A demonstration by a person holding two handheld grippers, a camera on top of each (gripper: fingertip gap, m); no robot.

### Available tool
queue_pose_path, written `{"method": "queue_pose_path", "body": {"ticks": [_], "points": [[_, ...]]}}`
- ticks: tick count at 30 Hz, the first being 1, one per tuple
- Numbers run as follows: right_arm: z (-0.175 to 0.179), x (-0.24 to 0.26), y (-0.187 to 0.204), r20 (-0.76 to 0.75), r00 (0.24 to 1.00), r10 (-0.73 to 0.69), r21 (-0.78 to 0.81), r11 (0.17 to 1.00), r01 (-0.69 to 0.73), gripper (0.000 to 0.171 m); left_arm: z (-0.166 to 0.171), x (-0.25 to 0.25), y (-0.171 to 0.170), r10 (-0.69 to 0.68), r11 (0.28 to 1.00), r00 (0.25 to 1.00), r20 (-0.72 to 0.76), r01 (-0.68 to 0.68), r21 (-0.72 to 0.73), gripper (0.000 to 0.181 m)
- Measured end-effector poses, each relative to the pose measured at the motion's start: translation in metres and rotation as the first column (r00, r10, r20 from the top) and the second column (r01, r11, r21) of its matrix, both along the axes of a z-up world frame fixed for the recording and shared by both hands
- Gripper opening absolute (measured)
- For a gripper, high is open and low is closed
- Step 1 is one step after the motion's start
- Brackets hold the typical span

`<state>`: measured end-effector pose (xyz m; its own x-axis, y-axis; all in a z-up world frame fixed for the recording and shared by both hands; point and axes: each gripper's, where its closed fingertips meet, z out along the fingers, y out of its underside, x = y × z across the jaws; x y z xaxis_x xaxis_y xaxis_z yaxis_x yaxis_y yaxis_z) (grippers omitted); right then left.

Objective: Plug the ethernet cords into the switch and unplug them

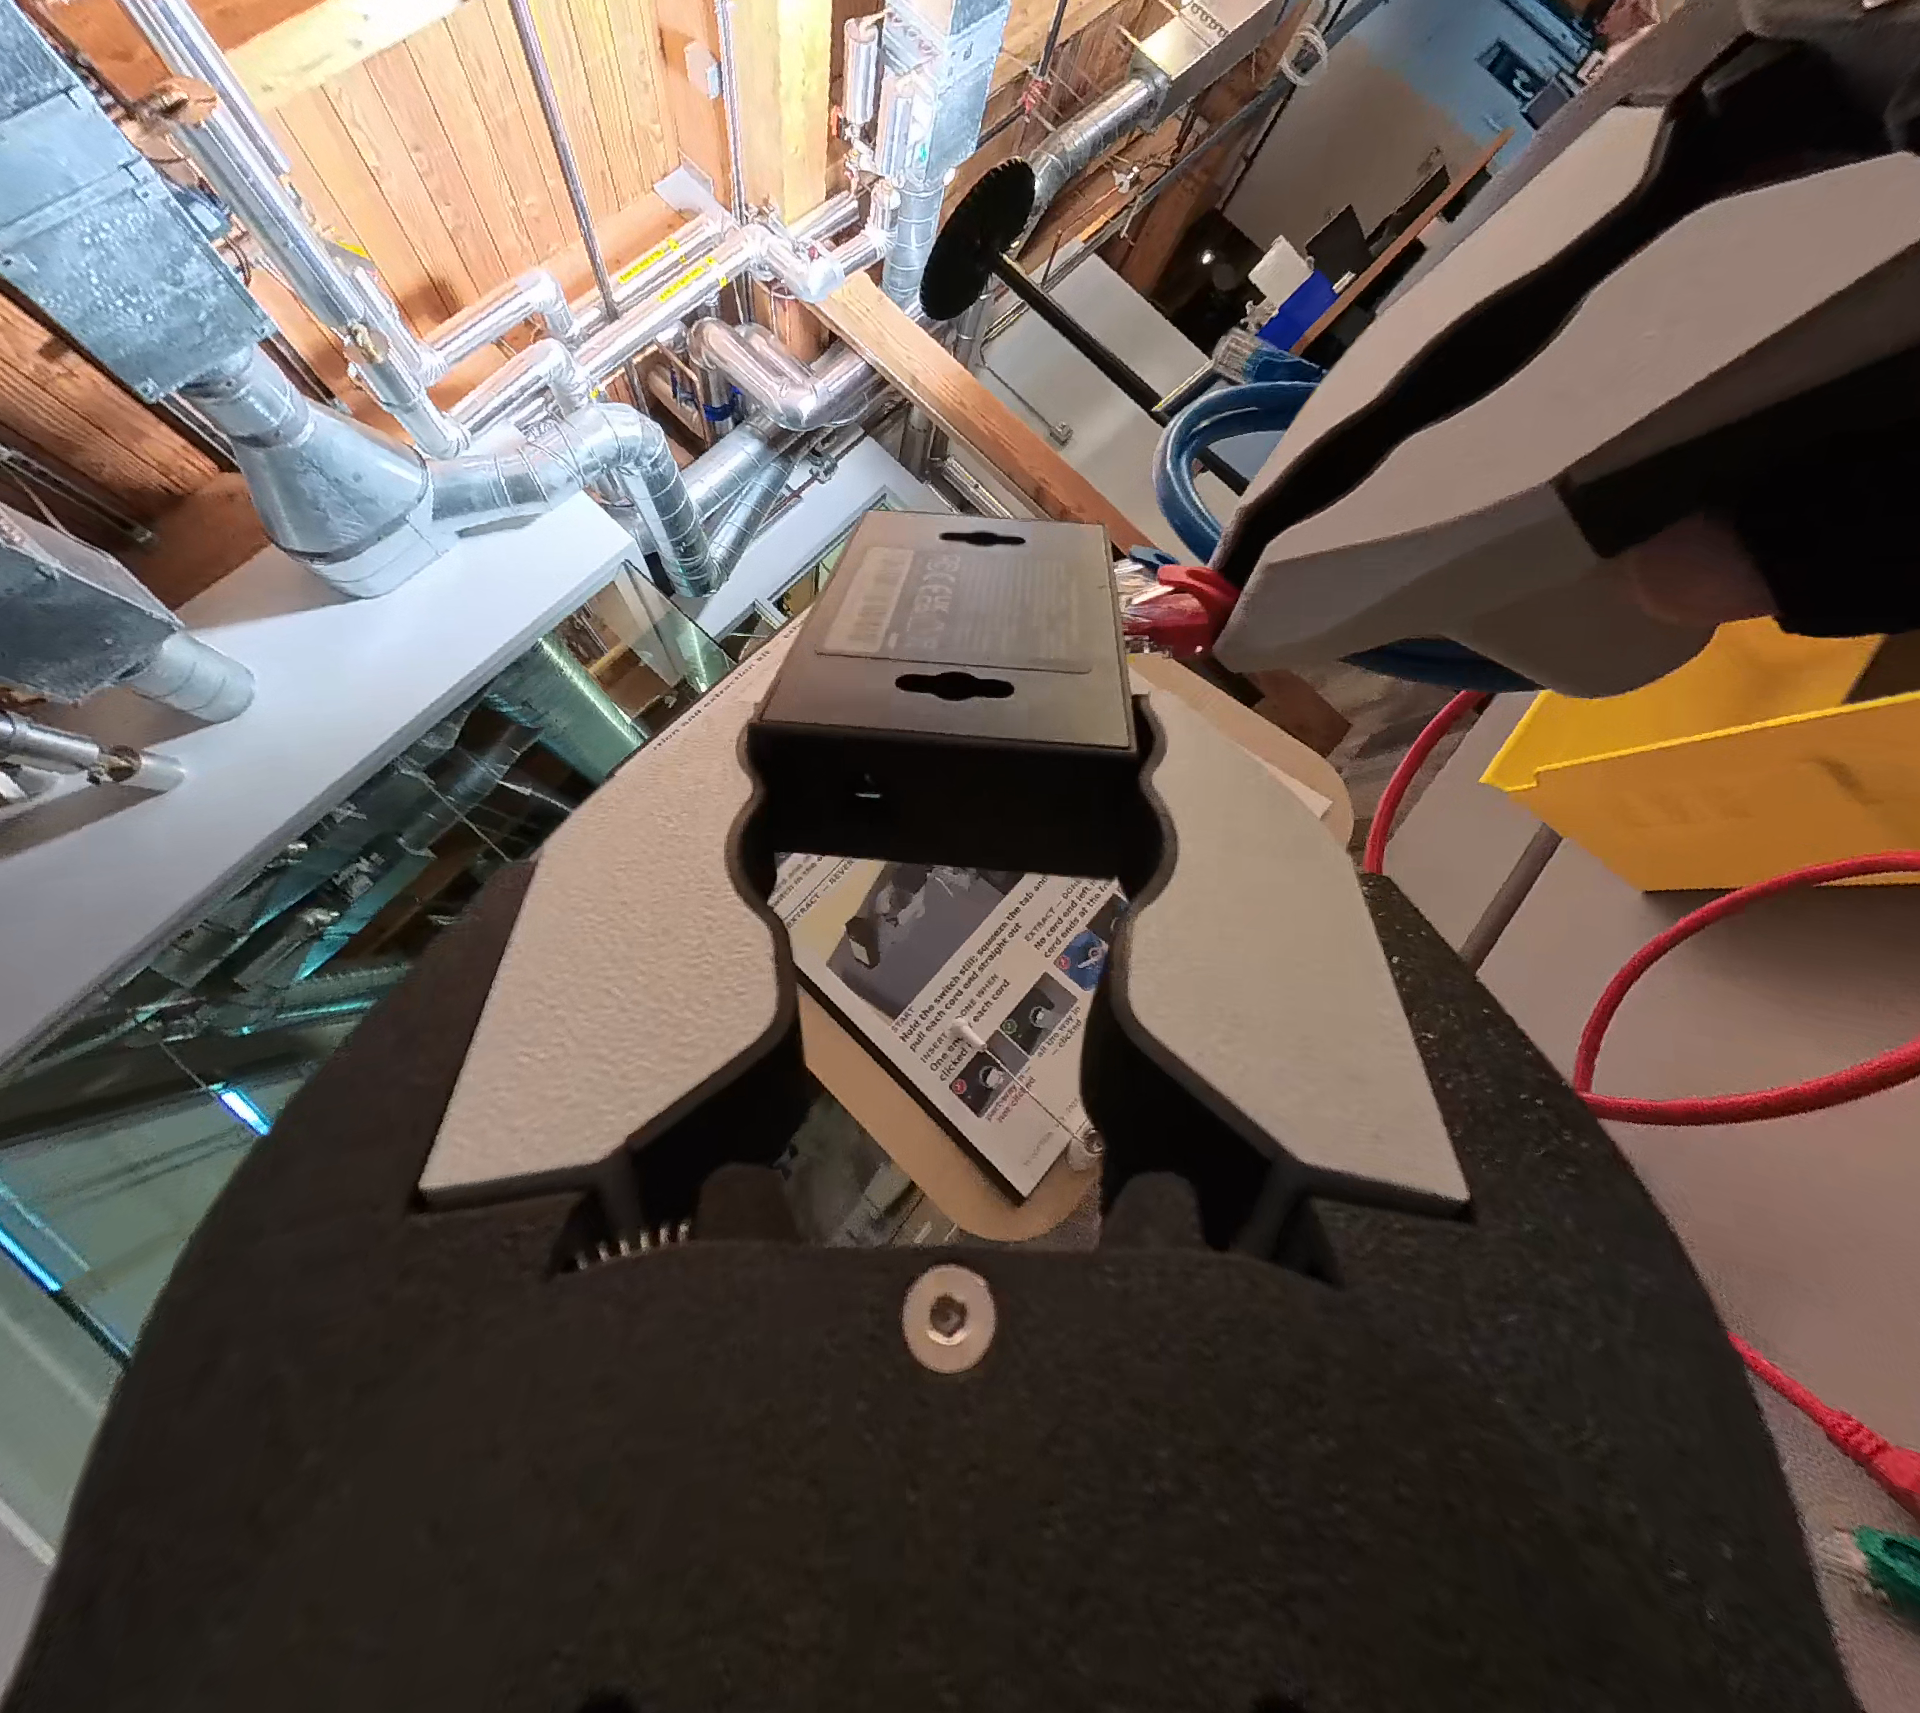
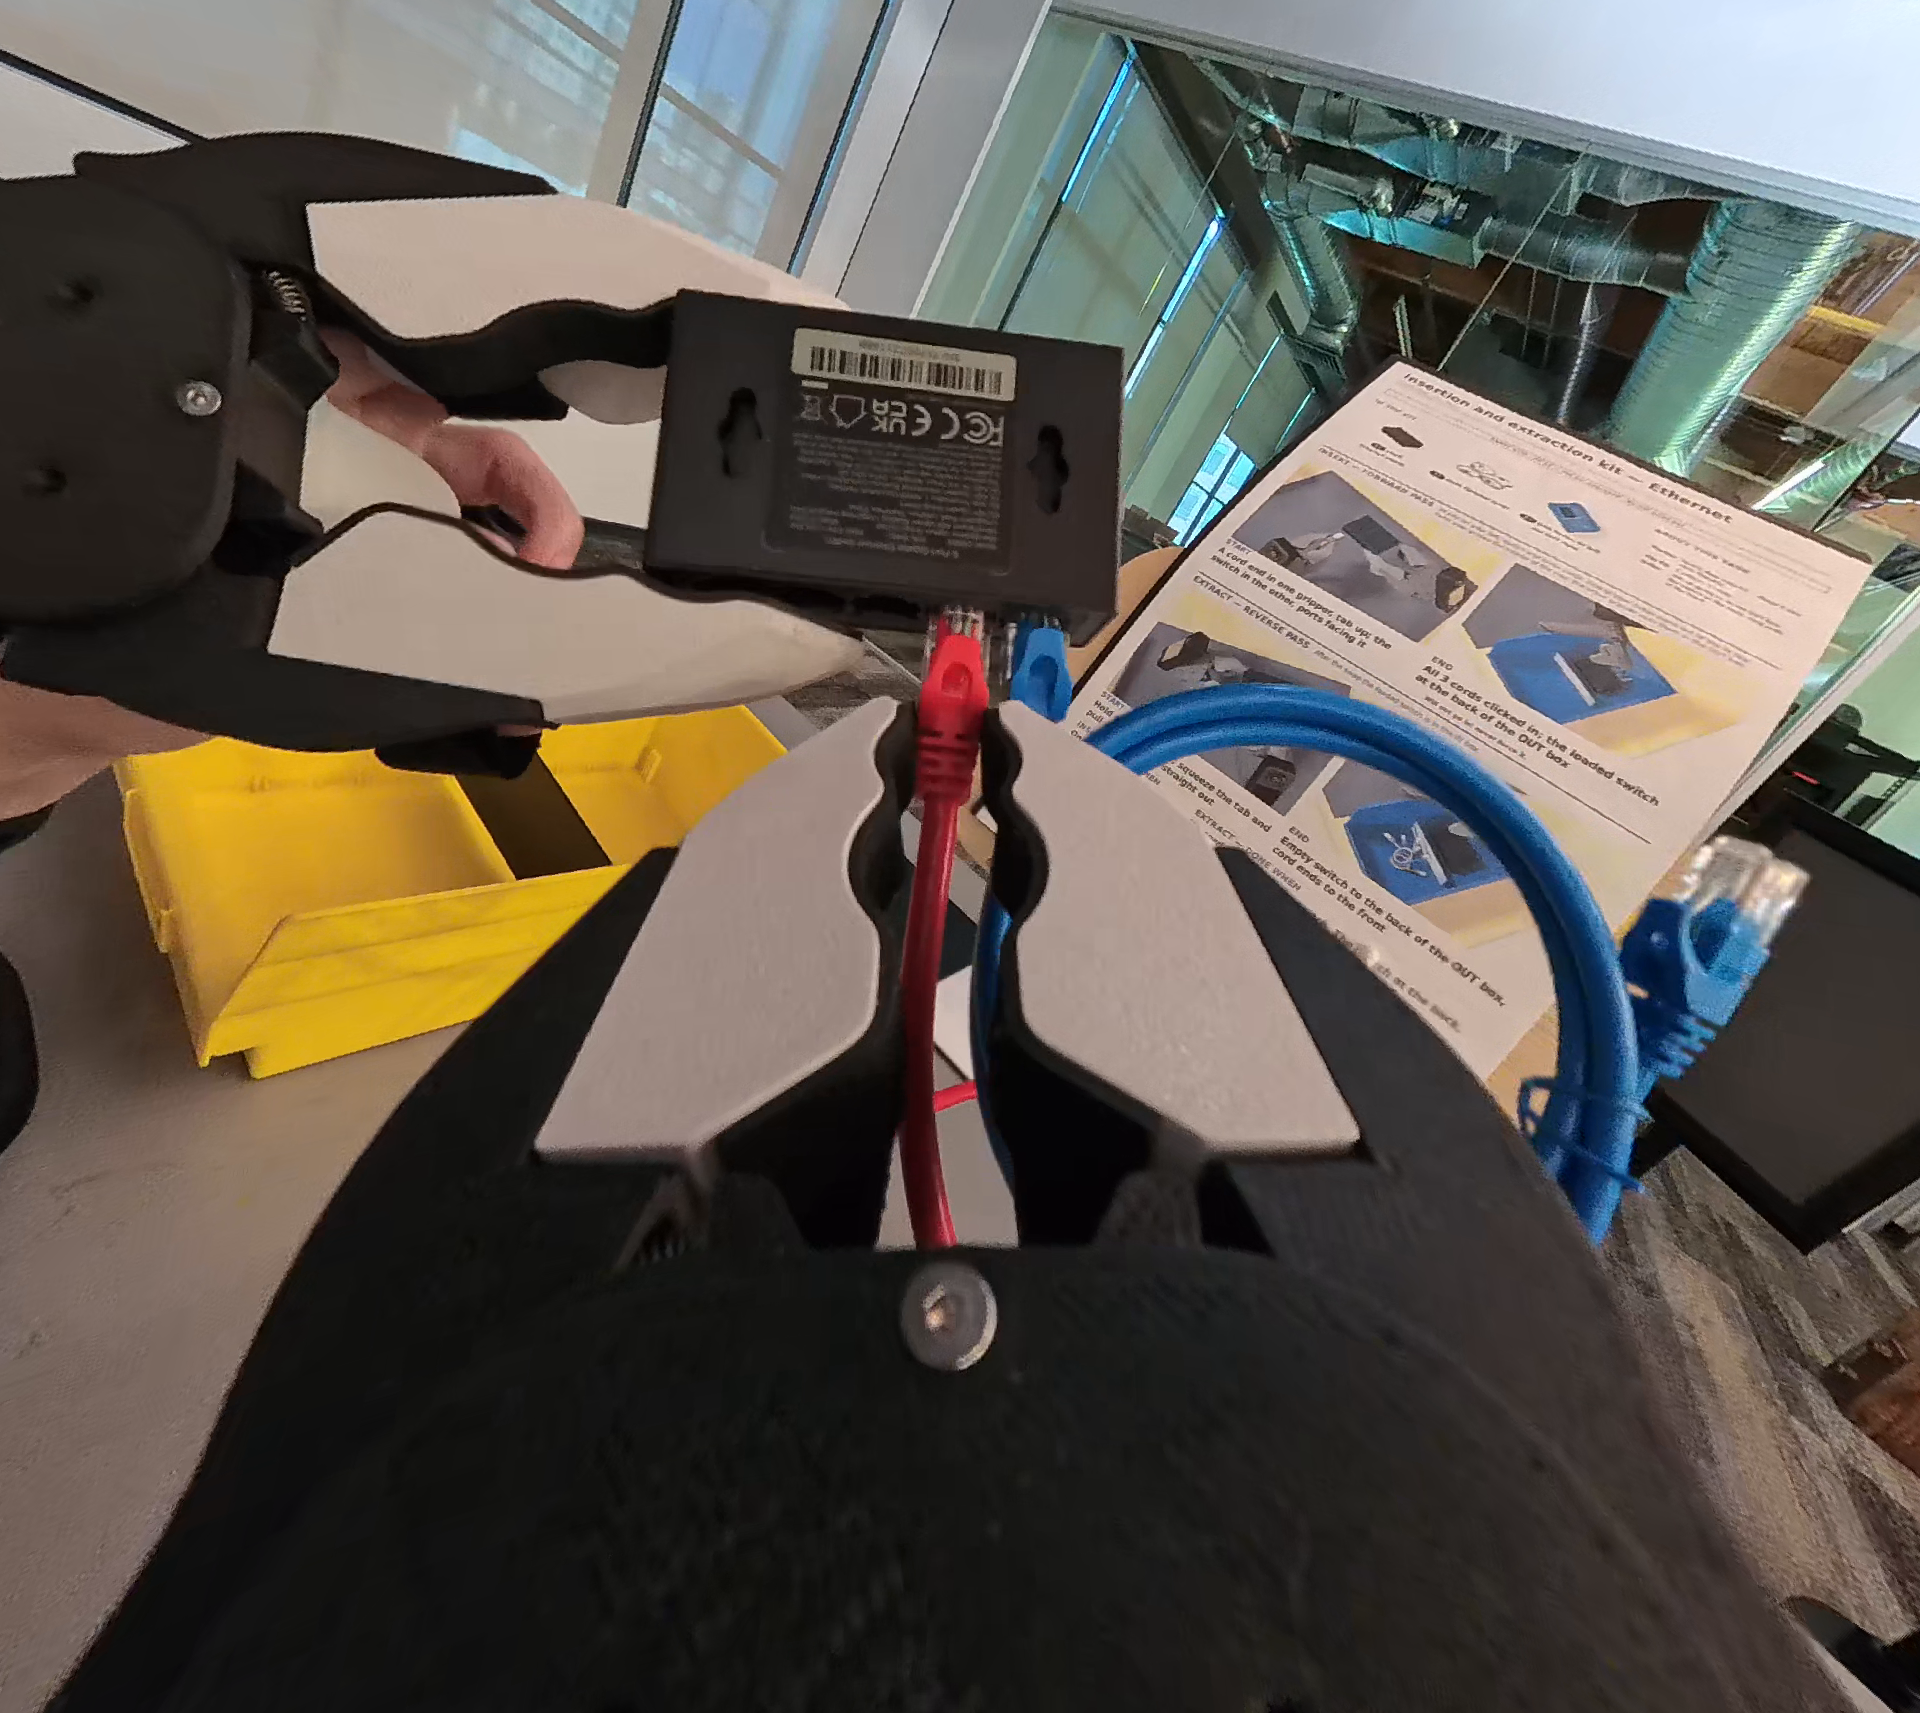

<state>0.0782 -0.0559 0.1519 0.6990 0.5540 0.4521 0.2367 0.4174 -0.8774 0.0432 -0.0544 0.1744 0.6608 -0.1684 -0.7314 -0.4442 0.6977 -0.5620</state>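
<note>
Your left tool (image 2: 665, 468) is clamped on the black switch (image 2: 888, 458), holding it up off the tabletop (image 2: 94, 1196) by one short end, its labelled underside turned toward the right wrist camera and its ports facing your right tool. In the left wrist view the same tool (image 1: 951, 790) pinches the switch's near end between its tips.

Below the switch sits a yellow bin (image 2: 364, 894); what it holds can't be made out.

In the middle, your right tool (image 2: 940, 744) is closed narrow on the red cord (image 2: 930, 988), gripping it on the boot just behind the plug. The red plug (image 2: 951, 661) is at a port, its clear tip at or just inside the opening; whether it has clicked home can't be told. Right beside it, a blue plug (image 2: 1039, 666) already sits in the neighbouring port, and the blue cord (image 2: 1455, 790) loops away to the right, its free end (image 2: 1694, 946) dangling loose.

Farther right an instruction sheet (image 2: 1558, 624) stands propped up. In the left wrist view a green plug (image 1: 1886, 1559) lies on the tabletop, untouched.

So the plugging half looks under way: blue appears in, red is at the port, green is left to do. All the unplugging is still ahead.
</note>
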Motion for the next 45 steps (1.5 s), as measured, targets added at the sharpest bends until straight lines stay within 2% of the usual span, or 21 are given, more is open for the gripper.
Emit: {"method": "queue_pose_path", "body": {"ticks": [6, 15, 30, 45], "points": [[-0.003, -0.001, 0.001, 0.023, 1.0, 0.005, -0.007, 1.0, -0.005, 0.012, -0.001, -0.002, 0.001, 0.026, 1.0, 0.998, -0.055, -0.025, 0.014, 0.063], [0.001, 0.002, -0.001, 0.023, 1.0, 0.017, -0.005, 1.0, -0.017, 0.012, 0.001, 0.001, -0.002, 0.027, 0.999, 0.999, 0.028, -0.028, 0.03, 0.063], [0.019, 0.0, -0.019, 0.006, 1.0, 0.009, 0.167, 0.986, -0.01, 0.013, 0.02, -0.001, -0.03, 0.093, 0.965, 0.995, 0.038, -0.099, 0.242, 0.063], [0.016, -0.006, -0.019, -0.03, 0.998, 0.046, 0.17, 0.985, -0.04, 0.015, 0.029, -0.008, -0.038, 0.096, 0.955, 0.993, 0.072, -0.113, 0.276, 0.062]]}}
